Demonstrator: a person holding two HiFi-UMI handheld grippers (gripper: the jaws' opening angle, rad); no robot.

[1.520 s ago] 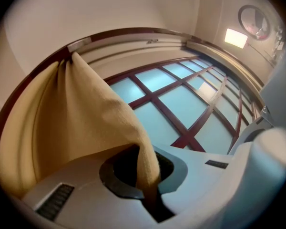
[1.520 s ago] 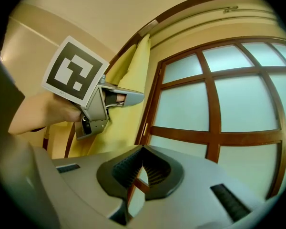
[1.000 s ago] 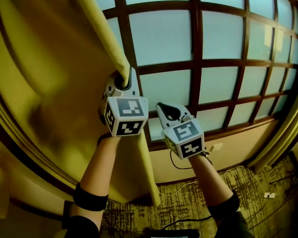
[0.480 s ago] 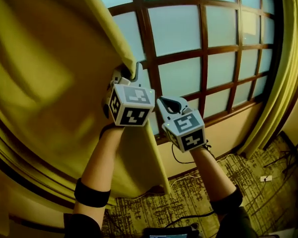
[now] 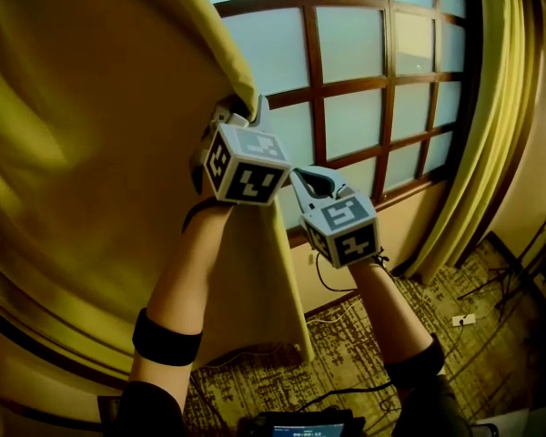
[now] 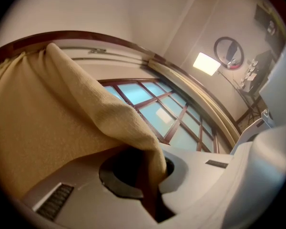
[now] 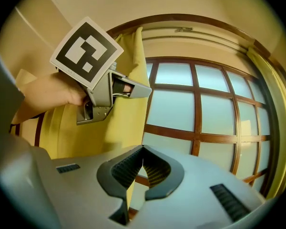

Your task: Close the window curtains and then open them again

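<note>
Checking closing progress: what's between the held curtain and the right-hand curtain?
Between the left curtain and right curtain lies only uncovered window, shown in the head view.

Jaws closed: left gripper (image 5: pixel 246 113), right gripper (image 5: pixel 314 183)

The left gripper (image 5: pixel 239 116) pinches the edge of the yellow curtain (image 5: pixel 91 153) before the gridded window (image 5: pixel 364 44); the right gripper (image 5: pixel 311 182) hovers just beside.
</note>
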